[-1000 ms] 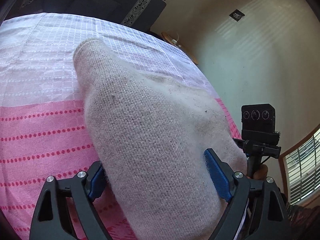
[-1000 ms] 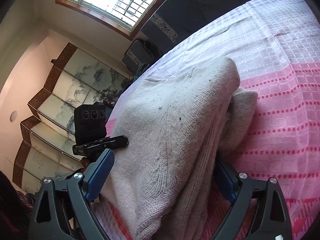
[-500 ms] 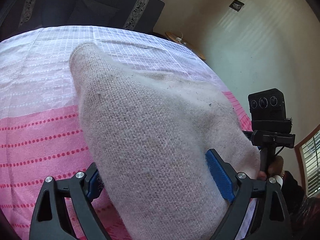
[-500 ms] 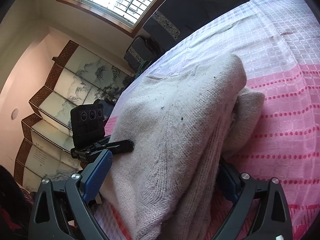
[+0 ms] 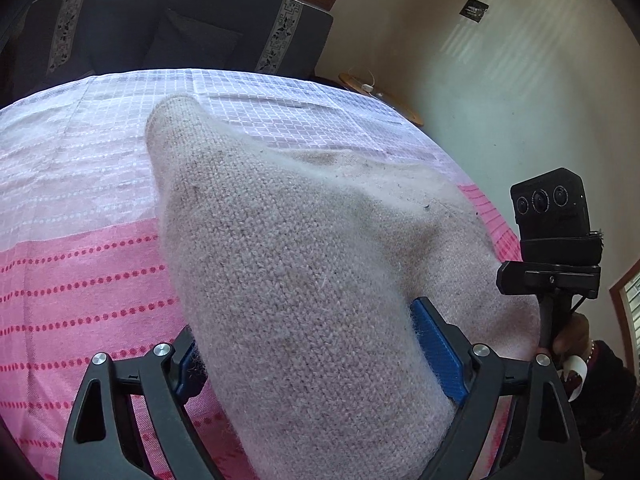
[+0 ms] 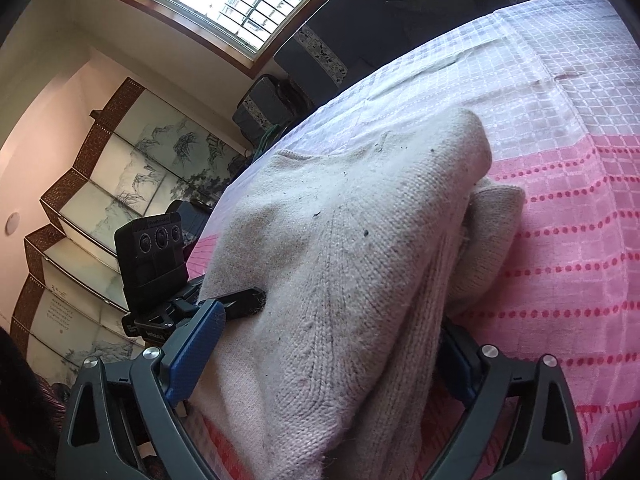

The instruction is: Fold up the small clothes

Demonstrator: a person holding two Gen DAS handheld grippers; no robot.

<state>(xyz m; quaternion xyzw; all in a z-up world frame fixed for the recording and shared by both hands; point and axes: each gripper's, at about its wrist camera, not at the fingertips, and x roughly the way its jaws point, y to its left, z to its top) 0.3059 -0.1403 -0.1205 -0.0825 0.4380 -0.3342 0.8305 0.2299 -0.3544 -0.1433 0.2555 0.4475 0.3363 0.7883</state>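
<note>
A beige knit sweater (image 5: 304, 264) lies folded in a thick bundle on the pink and white cloth (image 5: 80, 272). My left gripper (image 5: 308, 328) straddles one end of it. Its jaws stand wide and are closing slightly, with the knit filling the gap and brushing the blue pads (image 5: 436, 356). From the other side, my right gripper (image 6: 332, 322) straddles the sweater (image 6: 352, 248) too, jaws wide, the left pad's face bare. A folded sleeve (image 6: 492, 232) pokes out under the top layer. Each view shows the other gripper's black camera block (image 5: 552, 216), (image 6: 156, 248).
The pink and white checked cloth (image 6: 560, 128) covers the whole work surface. A dark sofa (image 5: 180, 24) stands behind it, a painted folding screen (image 6: 120, 168) to one side, a small round wooden table (image 5: 384, 96) by the wall. A hand (image 5: 568, 332) grips the right tool.
The left wrist view has rolled and swung, bringing the sofa and the other gripper's camera further into frame. The sweater sits between both pairs of jaws as before; the right gripper hardly moved.
</note>
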